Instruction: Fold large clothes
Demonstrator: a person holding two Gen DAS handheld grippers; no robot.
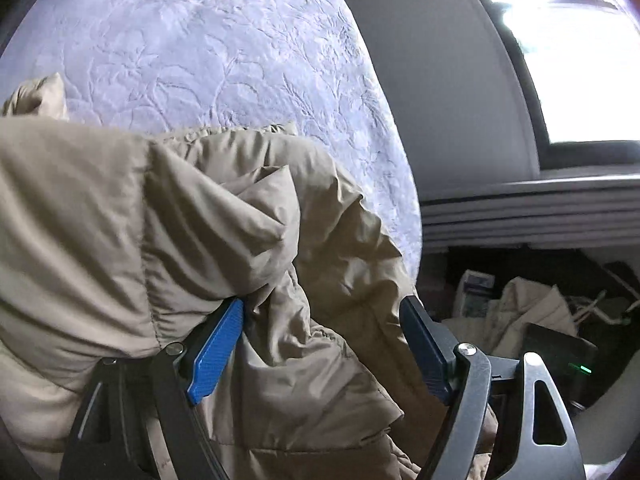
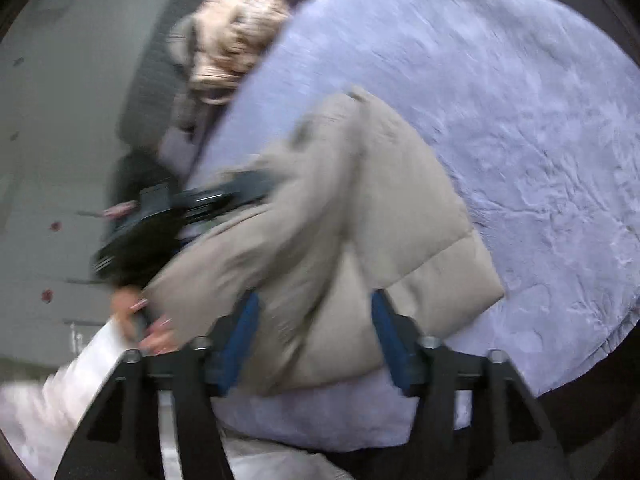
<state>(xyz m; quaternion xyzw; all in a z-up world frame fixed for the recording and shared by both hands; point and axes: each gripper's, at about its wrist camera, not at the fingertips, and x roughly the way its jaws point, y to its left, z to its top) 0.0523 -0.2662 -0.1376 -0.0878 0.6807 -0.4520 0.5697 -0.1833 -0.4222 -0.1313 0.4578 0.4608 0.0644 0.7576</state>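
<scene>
Beige jacket (image 1: 168, 216) on lilac bedspread (image 1: 224, 52) (another garment (image 2: 236, 36) at its edge).

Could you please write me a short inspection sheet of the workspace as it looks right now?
Surface: bed with a pale lilac textured cover, mostly bare.
Job's things: beige puffer jacket lies bunched at the bed's near edge.
Clutter: a second padded garment heaped at the far edge of the bed; bags and boxes on the floor beside it.
Grippers: left tool open, jacket fabric lying between its fingers, left pad against a fold; right tool open over the jacket, view blurred.
Cables: nothing seen.
Surroundings: grey wall and bright window; a hand with a white sleeve holds the left tool.
</scene>
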